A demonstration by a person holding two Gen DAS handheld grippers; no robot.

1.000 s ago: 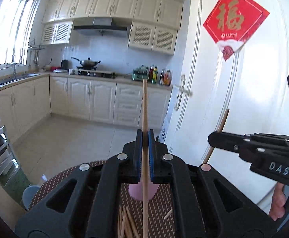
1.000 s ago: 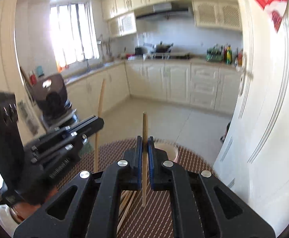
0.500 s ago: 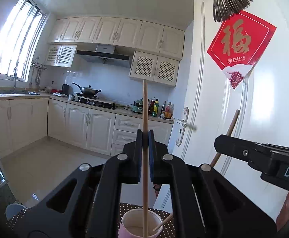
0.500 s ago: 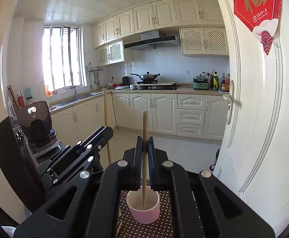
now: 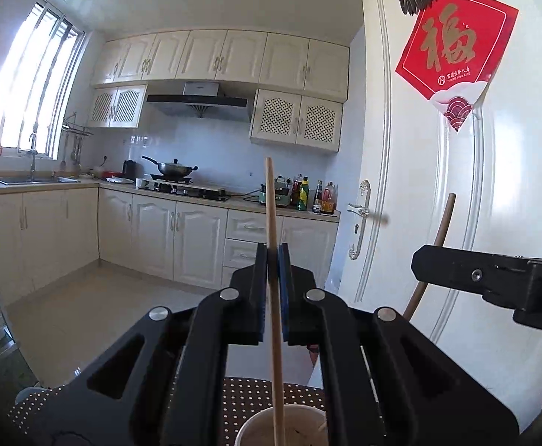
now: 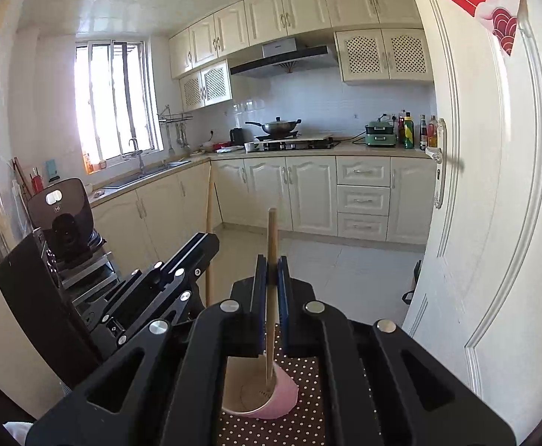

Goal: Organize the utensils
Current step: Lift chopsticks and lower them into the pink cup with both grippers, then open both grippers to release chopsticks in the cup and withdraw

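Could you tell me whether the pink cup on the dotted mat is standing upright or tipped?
Tipped: in the right wrist view the pink cup leans, its mouth turned toward the camera so the inside bottom shows.

cream kitchen cabinets (image 6: 310,193), a wok (image 6: 276,126) on the stove, a range hood (image 5: 198,102), bottles (image 5: 313,195) on the counter, a sink (image 5: 33,179) below the window (image 6: 113,100), and a red door decoration (image 5: 454,50).

Two forward wrist views, shared kitchen

Pink cup (image 6: 282,390), pale wooden chopstick (image 6: 271,297), brown white-dotted tablecloth (image 6: 308,409), red door decoration (image 5: 453,48)
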